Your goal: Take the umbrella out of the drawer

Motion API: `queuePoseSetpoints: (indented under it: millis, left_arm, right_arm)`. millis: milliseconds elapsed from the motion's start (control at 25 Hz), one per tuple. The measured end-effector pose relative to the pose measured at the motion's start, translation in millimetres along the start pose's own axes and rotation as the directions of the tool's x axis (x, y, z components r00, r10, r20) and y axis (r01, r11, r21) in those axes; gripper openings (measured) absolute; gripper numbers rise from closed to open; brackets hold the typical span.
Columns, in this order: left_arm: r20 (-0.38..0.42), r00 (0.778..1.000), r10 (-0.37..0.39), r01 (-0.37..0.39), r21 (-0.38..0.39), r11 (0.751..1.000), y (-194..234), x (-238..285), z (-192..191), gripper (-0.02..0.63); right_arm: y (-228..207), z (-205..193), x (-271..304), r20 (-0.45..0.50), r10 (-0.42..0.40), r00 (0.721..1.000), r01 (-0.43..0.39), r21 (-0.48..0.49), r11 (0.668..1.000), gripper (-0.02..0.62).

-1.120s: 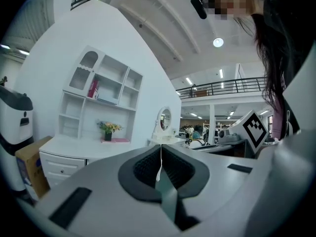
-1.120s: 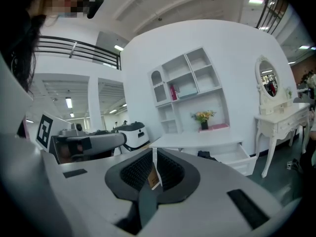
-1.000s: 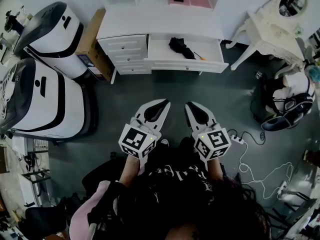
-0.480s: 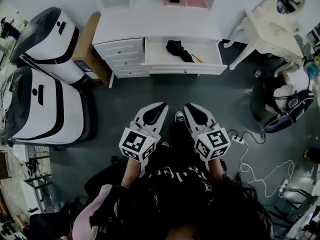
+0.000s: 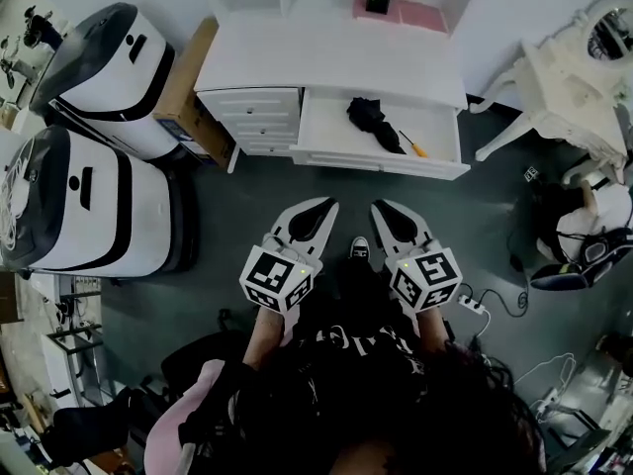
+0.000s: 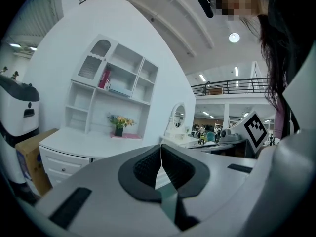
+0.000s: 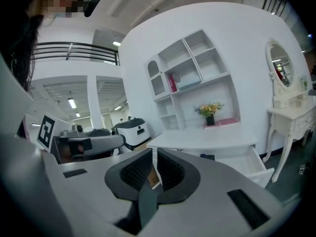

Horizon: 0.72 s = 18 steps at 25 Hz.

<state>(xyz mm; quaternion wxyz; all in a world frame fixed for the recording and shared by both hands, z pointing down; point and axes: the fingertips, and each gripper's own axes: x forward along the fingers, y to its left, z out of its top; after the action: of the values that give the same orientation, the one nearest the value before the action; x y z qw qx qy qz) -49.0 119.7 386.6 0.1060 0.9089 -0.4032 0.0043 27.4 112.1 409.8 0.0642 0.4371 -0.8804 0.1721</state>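
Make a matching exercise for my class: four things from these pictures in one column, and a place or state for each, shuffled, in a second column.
Things
1. umbrella
2. flower pot
3. cardboard box
4. right gripper

Place or state
A. on the pink mat at the back of the desk
B. jaws together, nothing held
C. lying in the open drawer
D. between the desk and a white machine

Pairs: 1-C, 2-A, 3-D, 4-B
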Motion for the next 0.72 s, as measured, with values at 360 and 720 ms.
queuePoseSetpoints:
  millis: [360,720]
  left_arm:
    - [-0.014,1.000,0.010,-0.010,0.011,1.000,22,125,24,0.014]
    - [-0.046,0.996,0.071,-0.070,0.033,0.997,33,191,31,0.014]
  right_arm:
    - [-120,48,42,0.003,0.005,1.000,-0.005,0.008,1.000,0.061]
    - [-192,63,71,-0.003,0.046,0.999,-0.046,0.032,0.998,0.061]
